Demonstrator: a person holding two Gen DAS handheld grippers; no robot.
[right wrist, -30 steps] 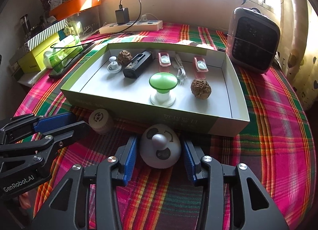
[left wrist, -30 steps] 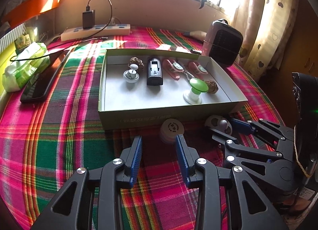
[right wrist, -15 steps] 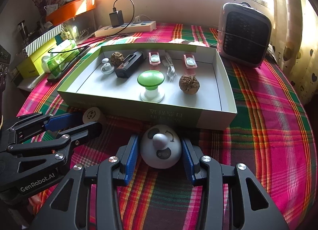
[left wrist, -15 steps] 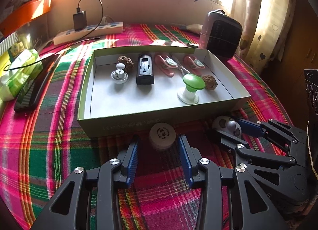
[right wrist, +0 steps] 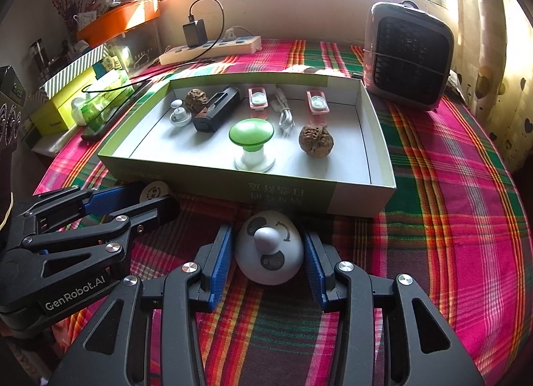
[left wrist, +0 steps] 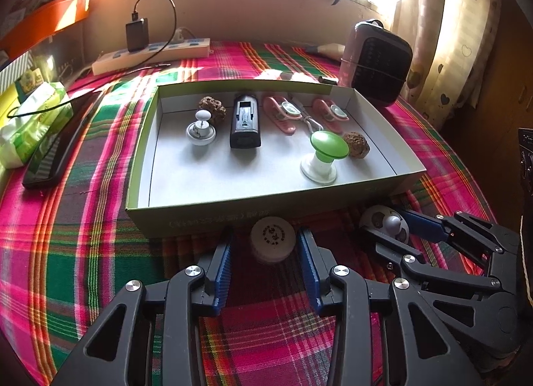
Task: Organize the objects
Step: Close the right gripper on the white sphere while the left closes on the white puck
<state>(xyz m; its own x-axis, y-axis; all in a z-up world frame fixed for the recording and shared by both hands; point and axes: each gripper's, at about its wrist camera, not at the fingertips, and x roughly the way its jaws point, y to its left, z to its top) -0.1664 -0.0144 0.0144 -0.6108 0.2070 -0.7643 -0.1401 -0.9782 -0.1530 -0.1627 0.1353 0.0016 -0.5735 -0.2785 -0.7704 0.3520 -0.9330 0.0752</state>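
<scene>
Both tools moved nearer; left tool point(left wrist: 265, 261) closing round small cap point(left wrist: 273, 238); right tool point(right wrist: 266, 252) clamps panda knob point(right wrist: 269, 247)

Right tool point(right wrist: 268, 246) straddles a white panda-faced dome point(right wrist: 269, 247) on a plaid-covered bench point(right wrist: 449, 219), blue pads at its sides. Beyond, an open box point(right wrist: 379, 139) holds a green knob point(right wrist: 251, 144) and walnut point(right wrist: 315, 140). The left tool point(right wrist: 146, 199) reaches in from the left

Both black blue-padded grippers tilt downward side by side; the left gripper point(left wrist: 265, 247) is closing, the right gripper point(right wrist: 269, 247) part-open.
</scene>
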